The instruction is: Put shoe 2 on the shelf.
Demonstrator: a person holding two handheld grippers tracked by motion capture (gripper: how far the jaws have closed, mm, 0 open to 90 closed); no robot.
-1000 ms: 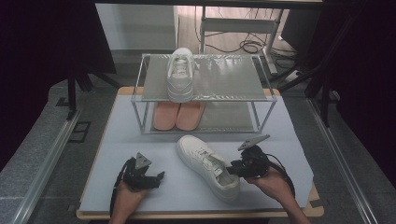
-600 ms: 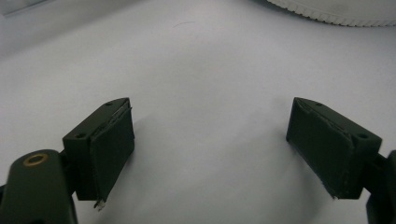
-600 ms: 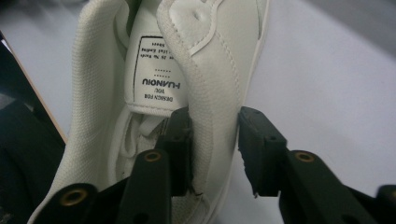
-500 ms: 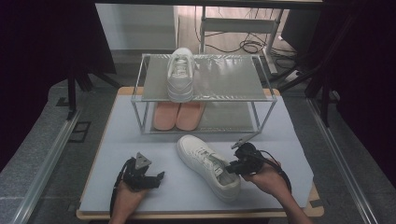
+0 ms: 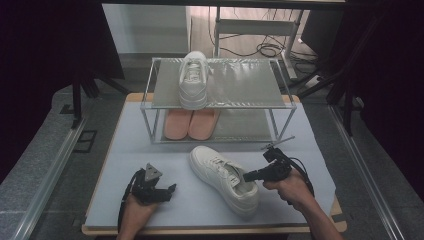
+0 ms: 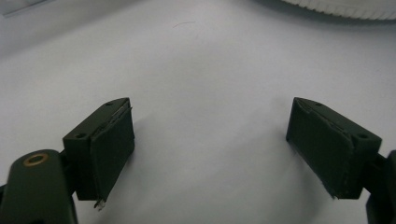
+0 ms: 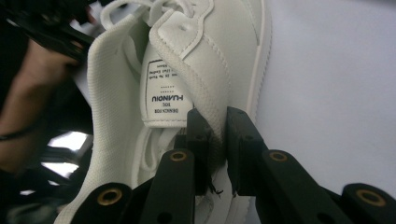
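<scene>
A white sneaker [image 5: 225,177] lies on the pale mat, toe toward the rack, heel toward the front edge. My right gripper [image 5: 248,176] has just been closing, and its jaws now pinch the padded side of the shoe's collar [image 7: 212,88] beside the tongue label; the gripper [image 7: 218,123] is shut on it. My left gripper [image 5: 170,190] rests low on the mat to the left of the shoe. It stands open [image 6: 210,135] with bare mat between its pads, and the sneaker's sole edge [image 6: 336,7] lies farther off.
A metal two-level rack [image 5: 240,95] stands at the back of the table. A second white sneaker [image 5: 193,80] sits on its top shelf, and a pink pair [image 5: 191,123] lies underneath. The mat [image 5: 130,155] ends near the table's front edge.
My right hand slid left to the sneaker's heel opening and its jaws closed on the collar. The left gripper stayed still.
</scene>
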